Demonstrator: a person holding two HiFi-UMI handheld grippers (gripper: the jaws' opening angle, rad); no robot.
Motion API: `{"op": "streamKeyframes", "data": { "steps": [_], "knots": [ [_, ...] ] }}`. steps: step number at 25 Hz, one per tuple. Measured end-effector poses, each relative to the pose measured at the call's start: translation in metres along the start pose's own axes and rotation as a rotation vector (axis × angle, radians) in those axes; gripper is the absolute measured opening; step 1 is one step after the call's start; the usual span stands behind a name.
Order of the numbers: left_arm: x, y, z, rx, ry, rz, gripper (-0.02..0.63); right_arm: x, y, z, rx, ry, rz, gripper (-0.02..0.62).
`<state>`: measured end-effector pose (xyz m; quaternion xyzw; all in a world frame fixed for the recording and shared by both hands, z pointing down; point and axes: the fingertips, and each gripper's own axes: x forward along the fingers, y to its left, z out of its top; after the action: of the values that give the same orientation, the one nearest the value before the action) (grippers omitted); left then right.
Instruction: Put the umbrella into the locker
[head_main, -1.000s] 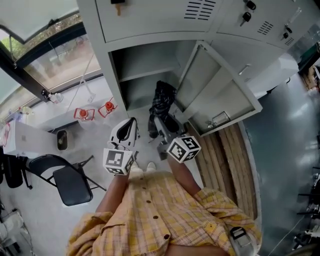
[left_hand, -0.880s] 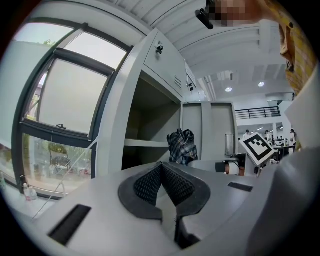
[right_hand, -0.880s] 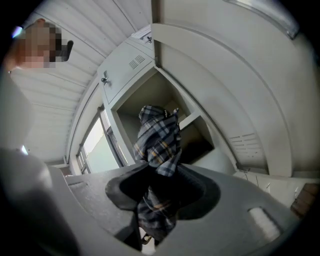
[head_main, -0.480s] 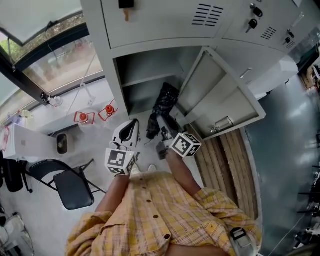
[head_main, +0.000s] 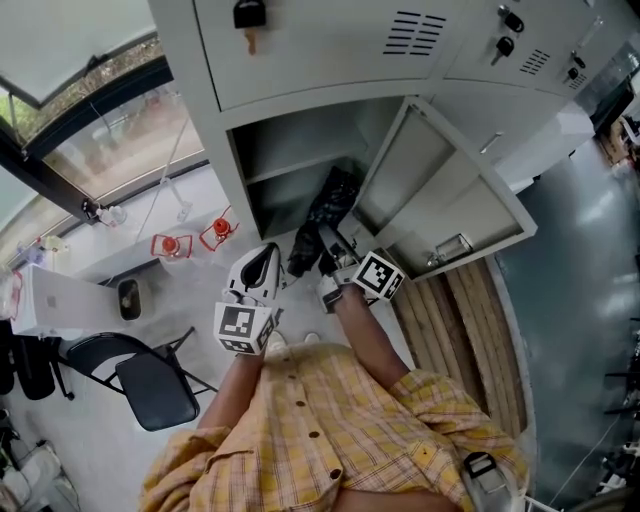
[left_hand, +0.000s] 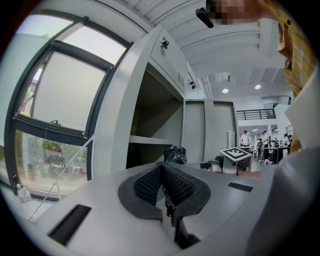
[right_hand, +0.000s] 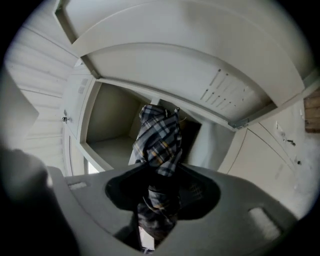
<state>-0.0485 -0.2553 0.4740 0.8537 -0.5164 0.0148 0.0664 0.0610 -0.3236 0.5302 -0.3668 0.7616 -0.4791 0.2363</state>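
Note:
A folded dark plaid umbrella (head_main: 325, 215) is clamped in my right gripper (head_main: 332, 262), its far end just in front of the open locker compartment (head_main: 300, 150). In the right gripper view the plaid umbrella (right_hand: 159, 140) runs up out of the jaws of the right gripper (right_hand: 159, 196) toward the locker's inner shelf (right_hand: 112, 145). My left gripper (head_main: 262, 262) hovers beside it on the left, shut and empty. From the left gripper (left_hand: 161, 167) view, the umbrella's tip (left_hand: 175, 154) shows ahead beside the locker's opening.
The locker door (head_main: 440, 200) stands swung open to the right of the compartment. A black folding chair (head_main: 150, 375), a white box (head_main: 50, 300) and two red items (head_main: 190, 238) sit on the floor at left. Wooden planks (head_main: 470, 320) lie at right.
My right gripper has rolled and edged toward the locker with the umbrella, which now slants to the upper right. The left gripper has barely shifted.

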Motion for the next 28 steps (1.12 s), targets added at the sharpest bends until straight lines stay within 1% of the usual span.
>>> {"op": "streamKeyframes", "data": {
  "steps": [4, 8, 11, 14, 18, 23, 28],
  "knots": [
    [0.000, 0.005, -0.003, 0.001, -0.003, -0.005, 0.003, 0.006, -0.009, 0.002, 0.091, -0.027, 0.007, 0.155],
    [0.000, 0.008, -0.007, 0.004, -0.005, -0.009, 0.003, 0.012, -0.019, 0.006, 0.127, -0.042, -0.007, 0.156],
    [-0.001, 0.013, -0.003, 0.000, 0.000, 0.009, 0.003, 0.015, -0.026, 0.007, 0.188, -0.057, -0.019, 0.156],
    [-0.001, 0.017, -0.003, -0.002, 0.001, 0.016, 0.003, 0.022, -0.028, 0.009, 0.216, -0.061, 0.004, 0.158],
    [0.001, 0.018, -0.002, -0.001, -0.009, 0.012, 0.003, 0.029, -0.033, 0.010, 0.275, -0.073, -0.001, 0.160],
    [0.002, 0.020, -0.008, 0.000, -0.011, 0.005, 0.003, 0.039, -0.038, 0.011, 0.294, -0.088, -0.002, 0.160],
    [0.001, 0.022, -0.004, 0.004, -0.006, 0.017, 0.003, 0.045, -0.043, 0.018, 0.326, -0.140, -0.023, 0.163]
  ]
}}
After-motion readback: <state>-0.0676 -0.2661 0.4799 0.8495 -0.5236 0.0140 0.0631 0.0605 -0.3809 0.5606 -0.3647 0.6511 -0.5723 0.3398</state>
